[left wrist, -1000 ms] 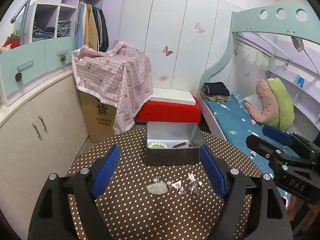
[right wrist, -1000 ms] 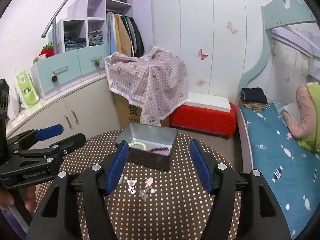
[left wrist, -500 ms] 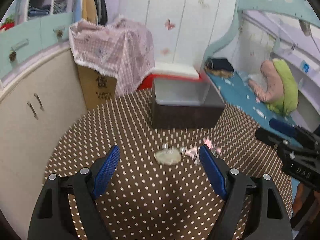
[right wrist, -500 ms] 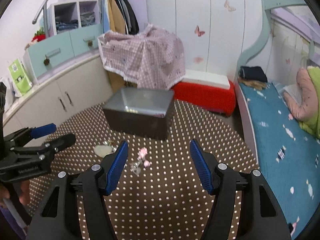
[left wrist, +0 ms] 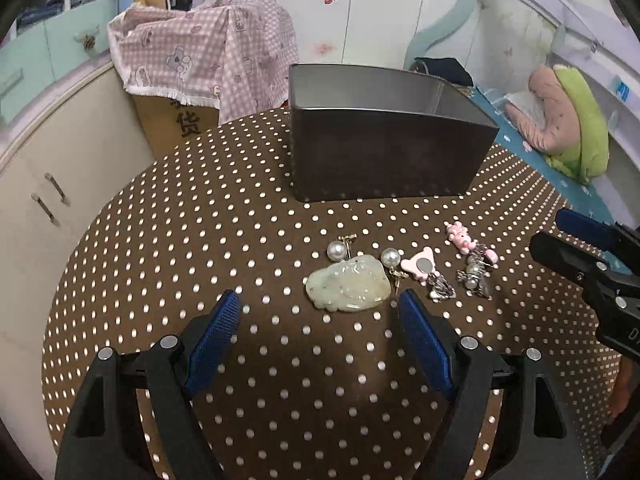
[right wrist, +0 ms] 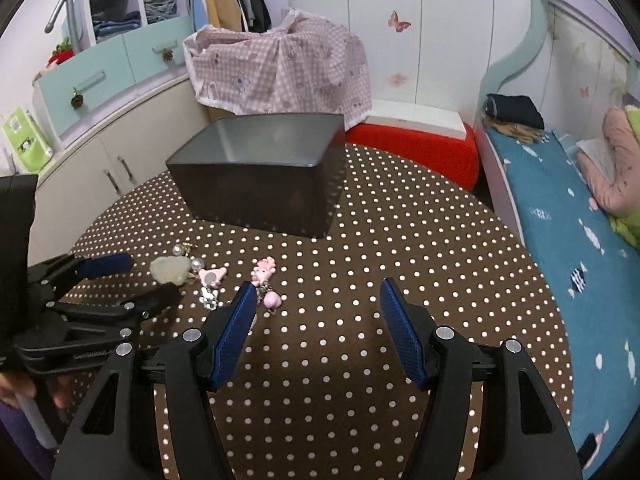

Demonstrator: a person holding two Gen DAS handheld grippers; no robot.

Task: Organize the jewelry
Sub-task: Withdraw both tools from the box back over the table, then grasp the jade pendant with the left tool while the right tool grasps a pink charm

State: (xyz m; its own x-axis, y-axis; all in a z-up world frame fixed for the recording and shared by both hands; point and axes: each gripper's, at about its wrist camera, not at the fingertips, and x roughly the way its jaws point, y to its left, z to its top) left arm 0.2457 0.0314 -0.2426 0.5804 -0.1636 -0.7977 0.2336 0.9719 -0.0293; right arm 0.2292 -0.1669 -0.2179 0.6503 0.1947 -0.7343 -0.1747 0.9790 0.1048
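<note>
Both grippers have dropped low: left gripper (left wrist: 318,310), fingers wide apart, now frames the jade pendant (left wrist: 348,285) on the bench (left wrist: 200,240); right gripper (right wrist: 316,300) hangs open too. Pickup looks imminent, tin (left wrist: 384,152) waiting behind.

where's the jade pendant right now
In the left wrist view the jade pendant lies flat on the polka-dot table, just ahead of the open left gripper, between two pearl earrings and short of the metal box.
</note>
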